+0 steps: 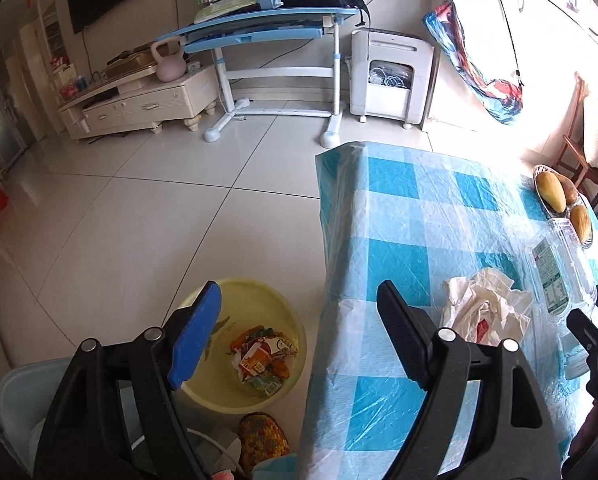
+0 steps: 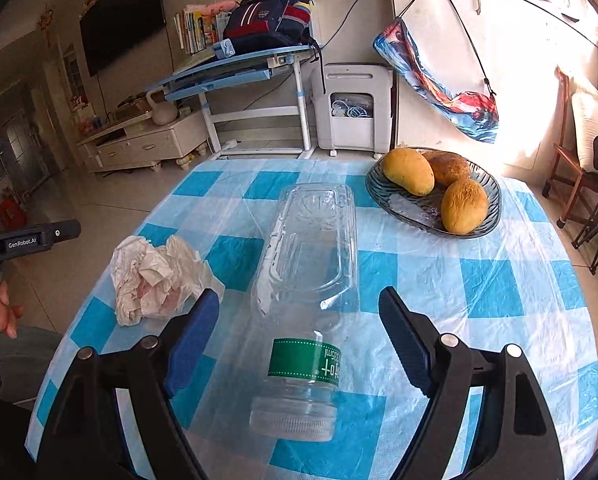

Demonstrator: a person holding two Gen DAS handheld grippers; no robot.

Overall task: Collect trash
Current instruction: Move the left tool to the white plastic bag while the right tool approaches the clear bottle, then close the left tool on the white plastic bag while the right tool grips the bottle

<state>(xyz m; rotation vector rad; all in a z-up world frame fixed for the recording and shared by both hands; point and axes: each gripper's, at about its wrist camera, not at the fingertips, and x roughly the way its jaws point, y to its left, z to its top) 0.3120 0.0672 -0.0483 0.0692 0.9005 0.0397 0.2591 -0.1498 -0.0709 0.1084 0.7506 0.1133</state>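
1. Left hand-held gripper (image 1: pixel 299 332): jaws apart, nothing between them. It hangs over the worktop (image 1: pixel 411 216) edge, with the bin (image 1: pixel 295 320) on the floor below.
2. Right hand-held gripper (image 2: pixel 299 340): jaws apart, straddling the bottle (image 2: pixel 307 280), pads not touching it.
3. Bottle: clear plastic, empty, lying on its side mid-worktop, cap end toward the right hand-held gripper, green label near the neck. Likely light, thin-walled, slick; it will dent and may roll. Best hold looks like across the body just above the label, jaws square to its length.
4. Wad (image 2: pixel 155 276): crumpled paper and film left of the bottle, near the worktop's left edge. Soft, very light, compressible; pinch the bulk in the middle, loose flaps may trail.
5. Bin: yellow, already holds wrappers (image 1: pixel 263 356), standing just beside the worktop's left edge.
6. Room: fruit dish (image 2: pixel 387 200) sits at the far right, apart from the bottle. Cloth is a slippery plastic sheet; dragging could bunch it. Open floor around the bin, clear drop path from the edge.
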